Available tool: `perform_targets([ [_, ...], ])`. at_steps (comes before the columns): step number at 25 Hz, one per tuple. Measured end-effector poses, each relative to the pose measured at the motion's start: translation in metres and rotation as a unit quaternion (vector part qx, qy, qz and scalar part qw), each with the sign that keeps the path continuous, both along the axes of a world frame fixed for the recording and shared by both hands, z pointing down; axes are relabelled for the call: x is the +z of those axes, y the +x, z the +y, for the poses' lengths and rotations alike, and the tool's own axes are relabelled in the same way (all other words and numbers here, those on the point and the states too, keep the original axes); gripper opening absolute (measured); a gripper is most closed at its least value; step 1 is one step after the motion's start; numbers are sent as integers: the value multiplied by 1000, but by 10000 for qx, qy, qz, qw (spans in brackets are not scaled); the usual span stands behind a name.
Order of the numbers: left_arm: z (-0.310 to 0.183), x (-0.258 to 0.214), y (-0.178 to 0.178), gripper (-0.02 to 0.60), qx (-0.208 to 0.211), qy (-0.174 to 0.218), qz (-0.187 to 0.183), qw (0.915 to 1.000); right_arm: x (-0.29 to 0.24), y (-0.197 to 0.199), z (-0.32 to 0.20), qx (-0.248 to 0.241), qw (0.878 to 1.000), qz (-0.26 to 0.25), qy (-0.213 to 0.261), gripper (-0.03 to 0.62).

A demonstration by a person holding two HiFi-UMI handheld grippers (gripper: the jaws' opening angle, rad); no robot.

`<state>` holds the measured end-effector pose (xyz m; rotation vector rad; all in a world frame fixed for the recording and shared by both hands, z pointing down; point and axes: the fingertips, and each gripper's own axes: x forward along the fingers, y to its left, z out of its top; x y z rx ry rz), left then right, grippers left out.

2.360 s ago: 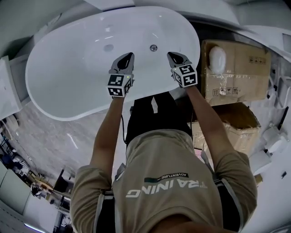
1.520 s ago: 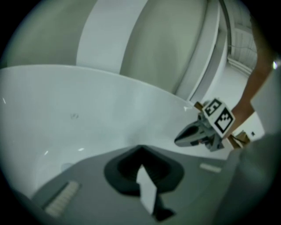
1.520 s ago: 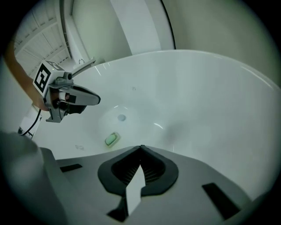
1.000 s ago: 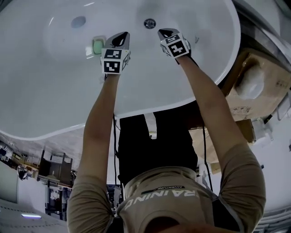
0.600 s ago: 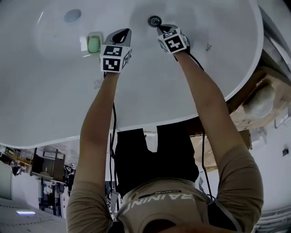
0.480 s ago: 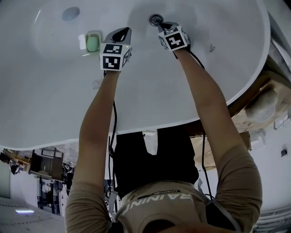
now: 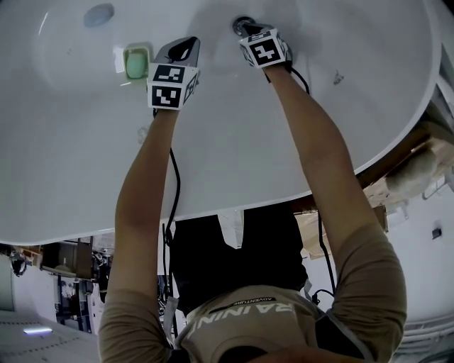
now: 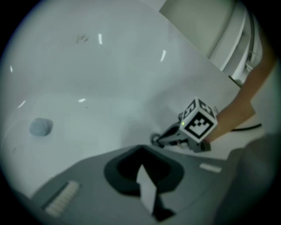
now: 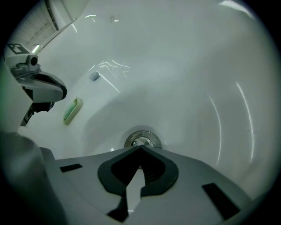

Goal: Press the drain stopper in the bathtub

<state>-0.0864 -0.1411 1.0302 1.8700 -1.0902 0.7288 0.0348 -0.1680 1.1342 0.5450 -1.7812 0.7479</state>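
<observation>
1. Compared with half a second ago, the right gripper (image 9: 140,148) has moved up onto the drain stopper (image 9: 142,141). In the head view it now covers most of the stopper, where before its tip lay just short of it.
2. The right gripper's jaws are clenched tip to tip with nothing between them. The tip sits at the near rim of the stopper, and I cannot tell whether it touches.
3. The left gripper (image 7: 183,48) is clenched too and empty. It has stayed just beside the soap dish (image 7: 135,62), apart from it.
4. The bathtub (image 7: 284,142) holds the stopper, a metal ring low in its floor.
5. The bathtub also holds the soap dish, which carries a green bar, and a small round cap (image 7: 98,14) further up the wall.
6. Both arms reach over the tub rim.
</observation>
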Motion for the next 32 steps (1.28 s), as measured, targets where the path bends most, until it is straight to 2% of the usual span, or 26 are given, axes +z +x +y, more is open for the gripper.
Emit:
perform_targets([
  [5,5,6,-7,2,-29,-61,0,10000,0,1,-2,132,9998,118,-106,8],
  [9,6,9,-13,2,-76,-95,-41,9999,0,3,1,6,9990,381,-228,8],
  [14,7,12,-21,2,-205,-128,-44,9997,0,2,-1,330,9986,376,-175,8],
  [21,5,13,-10,2,-94,-199,-8,9998,-3,-5,-7,51,9992,399,-13,8],
  [25,2,-8,-8,2,-75,-172,-49,9998,-18,-1,4,194,9993,282,-164,8],
  [28,0,-32,-11,2,-13,-133,-112,9998,-46,-2,3,96,9997,243,5,8],
  [32,3,-73,-14,2,98,-142,-197,9997,-98,-7,10,-164,9997,168,-49,8],
])
